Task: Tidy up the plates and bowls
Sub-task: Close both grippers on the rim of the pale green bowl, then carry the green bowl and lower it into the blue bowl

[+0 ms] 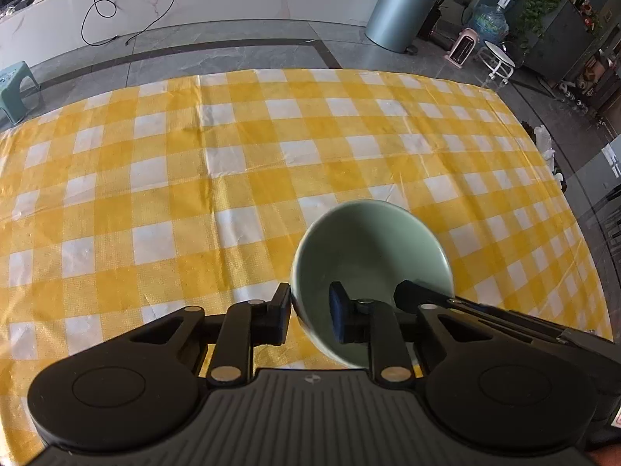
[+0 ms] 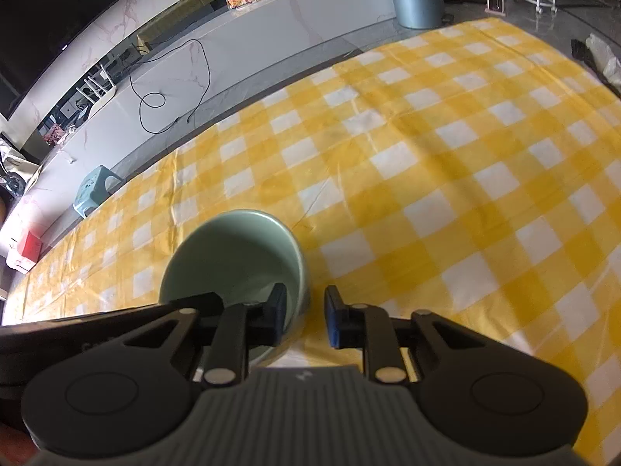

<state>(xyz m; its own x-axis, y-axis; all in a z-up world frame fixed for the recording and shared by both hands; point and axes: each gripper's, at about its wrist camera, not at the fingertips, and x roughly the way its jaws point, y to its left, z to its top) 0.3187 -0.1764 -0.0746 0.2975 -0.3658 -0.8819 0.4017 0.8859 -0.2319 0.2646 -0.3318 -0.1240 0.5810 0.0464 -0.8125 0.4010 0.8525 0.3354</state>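
A pale green bowl [image 1: 368, 256] is held between both grippers over the yellow checked tablecloth [image 1: 194, 178]. My left gripper [image 1: 310, 312] straddles the bowl's left rim, one finger outside and one inside, and looks closed on it. The other gripper's black finger [image 1: 419, 291] reaches the bowl's right rim. In the right wrist view the same bowl [image 2: 236, 256] sits at lower left. My right gripper [image 2: 306, 316] straddles its right rim, left finger inside, right finger [image 2: 334, 322] outside with a small gap to the wall. No plates are in view.
The tablecloth [image 2: 446, 178] covers the whole table. Beyond the far edge are a grey floor, a metal bin [image 1: 403, 11], a green stool [image 1: 15, 89], a white stool [image 1: 498, 58] and a long white counter [image 2: 233, 39].
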